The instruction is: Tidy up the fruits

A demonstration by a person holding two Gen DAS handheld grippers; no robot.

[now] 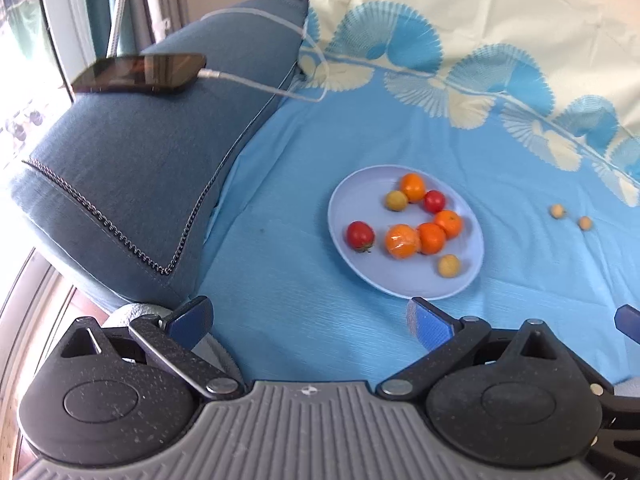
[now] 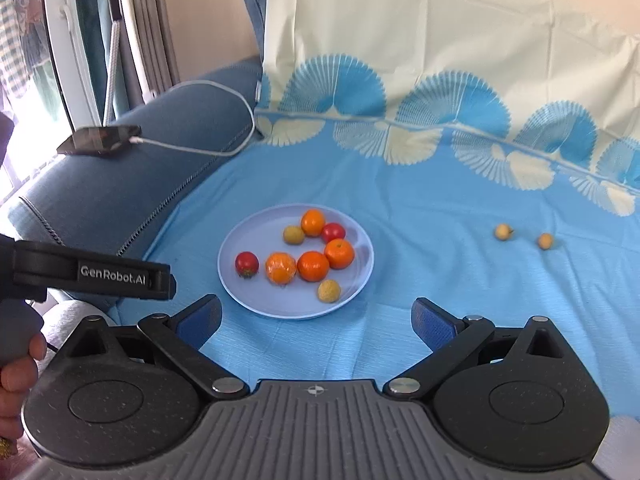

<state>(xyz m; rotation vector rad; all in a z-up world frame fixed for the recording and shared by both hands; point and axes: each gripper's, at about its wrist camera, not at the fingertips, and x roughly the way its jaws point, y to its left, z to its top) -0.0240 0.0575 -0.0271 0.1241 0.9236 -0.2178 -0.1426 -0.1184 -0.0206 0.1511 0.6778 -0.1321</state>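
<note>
A pale blue plate (image 1: 360, 196) (image 2: 248, 236) lies on the blue cloth and holds several fruits: oranges (image 1: 402, 241) (image 2: 313, 266), two red tomatoes (image 1: 360, 235) (image 2: 246, 263) and two small yellow fruits (image 1: 449, 266) (image 2: 329, 291). Two more small yellow fruits (image 1: 557, 211) (image 2: 502, 231) lie loose on the cloth to the right of the plate. My left gripper (image 1: 310, 320) stands open and empty, short of the plate's near rim. My right gripper (image 2: 318, 320) is open too, with nothing between its fingers, just before the plate.
A blue sofa armrest (image 1: 132, 168) (image 2: 120, 168) rises at the left with a phone (image 1: 140, 72) (image 2: 100, 140) and its white cable (image 1: 256, 84) on it. A cream and blue patterned cloth (image 1: 480, 20) covers the backrest. A hand (image 2: 16, 376) holds the left gripper's handle.
</note>
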